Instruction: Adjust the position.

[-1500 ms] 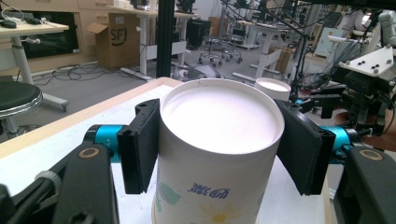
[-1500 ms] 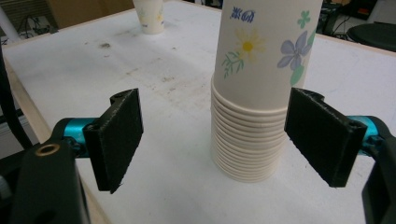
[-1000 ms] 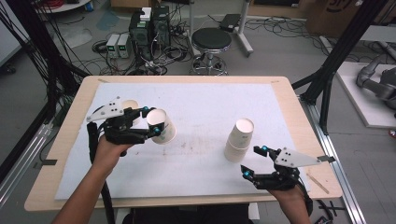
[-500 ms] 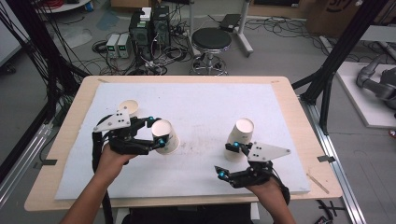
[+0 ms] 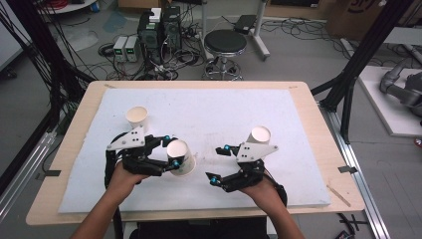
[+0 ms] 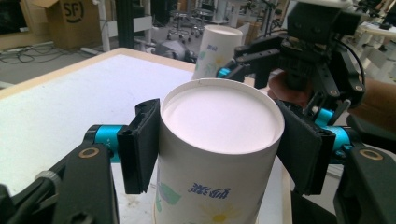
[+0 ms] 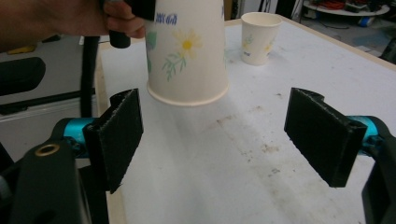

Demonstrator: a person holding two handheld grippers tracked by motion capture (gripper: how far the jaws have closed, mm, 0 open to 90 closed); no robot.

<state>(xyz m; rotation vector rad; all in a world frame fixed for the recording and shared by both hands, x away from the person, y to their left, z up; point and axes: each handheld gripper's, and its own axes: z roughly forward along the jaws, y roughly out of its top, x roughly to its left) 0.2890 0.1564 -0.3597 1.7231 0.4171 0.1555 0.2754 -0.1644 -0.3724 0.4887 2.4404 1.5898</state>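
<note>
White foam board [image 5: 219,114] covers the wooden table [image 5: 318,149], and I think it is there so the paper cups stand on a soft, even ground. On it I work with three cups. The biggest matter is the upside-down cup [image 5: 180,157] that I hold with my left gripper [image 5: 169,151]: its jaws press on both sides of the cup near the closed bottom, which faces up, and the rim hangs free above the board, as I see from the right gripper view. I hold it inverted, probably so I can set it over another cup or stack it. My right gripper [image 5: 216,163] is wide open and holds nothing; it points toward the lifted cup, ready to help. Just behind it stands a second cup [image 5: 260,136], also bottom up. The third cup [image 5: 137,118] stands mouth up at the far left, well apart.
</note>
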